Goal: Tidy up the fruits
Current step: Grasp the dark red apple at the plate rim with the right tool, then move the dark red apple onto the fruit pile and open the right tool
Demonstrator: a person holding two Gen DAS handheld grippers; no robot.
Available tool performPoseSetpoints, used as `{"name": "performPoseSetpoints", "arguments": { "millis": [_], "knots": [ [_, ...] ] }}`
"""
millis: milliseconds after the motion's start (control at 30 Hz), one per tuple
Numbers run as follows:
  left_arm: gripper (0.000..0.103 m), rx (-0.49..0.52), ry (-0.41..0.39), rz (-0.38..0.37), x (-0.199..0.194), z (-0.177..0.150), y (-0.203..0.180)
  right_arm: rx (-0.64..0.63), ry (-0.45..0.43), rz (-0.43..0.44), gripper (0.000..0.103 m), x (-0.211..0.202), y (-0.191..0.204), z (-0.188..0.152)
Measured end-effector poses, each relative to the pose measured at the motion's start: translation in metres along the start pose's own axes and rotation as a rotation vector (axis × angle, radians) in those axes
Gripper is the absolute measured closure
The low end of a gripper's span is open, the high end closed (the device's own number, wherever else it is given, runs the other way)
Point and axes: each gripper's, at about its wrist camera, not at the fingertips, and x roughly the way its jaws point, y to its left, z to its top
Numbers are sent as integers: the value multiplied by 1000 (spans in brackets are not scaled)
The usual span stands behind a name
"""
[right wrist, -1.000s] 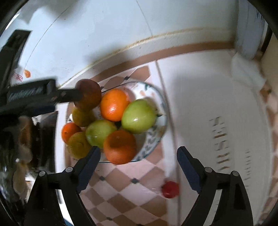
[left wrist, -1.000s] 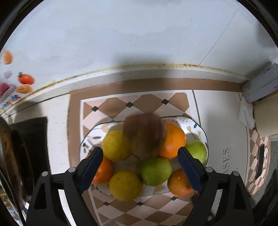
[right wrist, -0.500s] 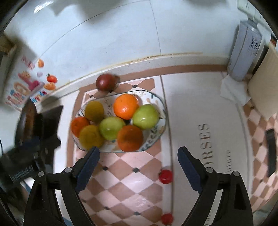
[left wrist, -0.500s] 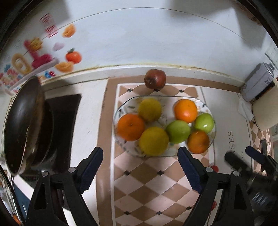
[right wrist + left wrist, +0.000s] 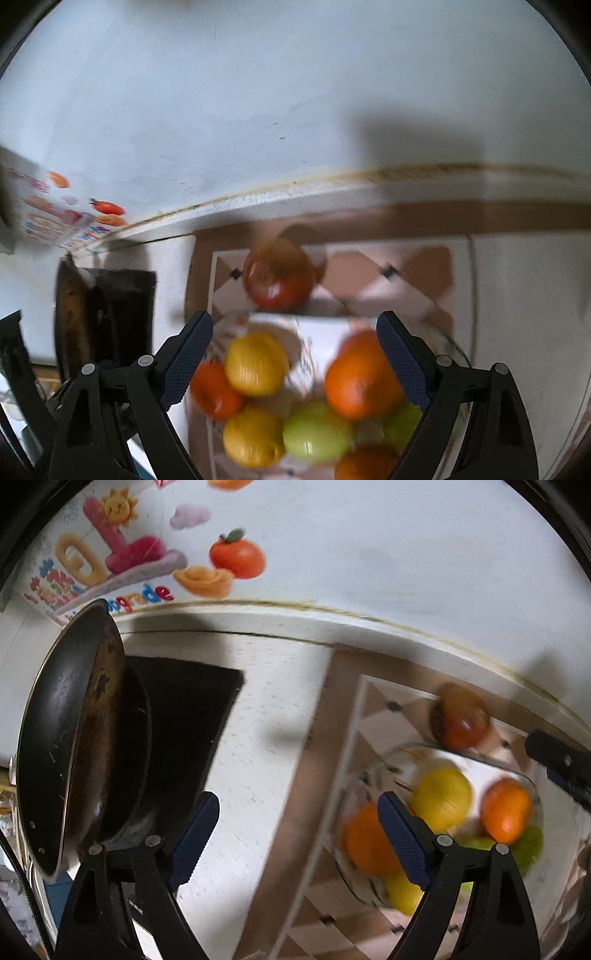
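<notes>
A dark red fruit (image 5: 279, 275) lies on the tiled counter by the wall, just behind the patterned glass fruit plate (image 5: 456, 350). The plate holds oranges (image 5: 360, 376), yellow citrus (image 5: 255, 363) and green fruit (image 5: 316, 432). My right gripper (image 5: 295, 350) is open and empty above the plate, with the red fruit just beyond its fingers. My left gripper (image 5: 299, 838) is open and empty over the white counter left of the plate (image 5: 532, 786); the red fruit (image 5: 461, 720) shows at its upper right. Both views are blurred.
A black frying pan (image 5: 70, 734) stands on a dark stove (image 5: 184, 716) at the left. A wall with a colourful sticker (image 5: 147, 557) runs behind the counter. The right gripper's finger (image 5: 557, 760) shows at the right edge of the left wrist view.
The left gripper has let go of the dark red fruit, which now lies behind the plate, and has swung away to the left. The right gripper has moved in over the plate.
</notes>
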Motion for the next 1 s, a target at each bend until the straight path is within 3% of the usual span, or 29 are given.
{"name": "performPoseSetpoints", "arguments": {
  "millis": [100, 200, 233, 300, 400, 533, 700, 833, 1000],
  "knots": [
    [15, -14, 27, 13, 19, 14, 8, -33, 50, -21, 11, 30, 8, 15],
    [15, -20, 38, 18, 29, 24, 13, -42, 103, 12, 13, 56, 12, 22],
    [15, -24, 43, 12, 32, 26, 14, -53, 114, 17, 24, 63, 13, 22],
    [15, -26, 51, 3, 36, 30, 14, -85, 137, -4, 33, 75, 16, 22],
    [15, -16, 49, -10, 39, 33, 12, -103, 101, -27, 34, 67, 16, 19],
    [15, 11, 35, -46, 33, 33, 4, -100, 68, 36, 34, 31, 7, 9],
    [11, 50, 23, -95, 20, 21, -9, -168, 56, 56, 34, -11, 8, -30],
    [11, 74, 1, -97, 12, 12, -17, -221, 80, -10, 34, 0, 15, -52],
    [11, 86, 9, -90, 8, 3, -21, -255, 69, -29, 34, -1, 21, -61]
  ]
}}
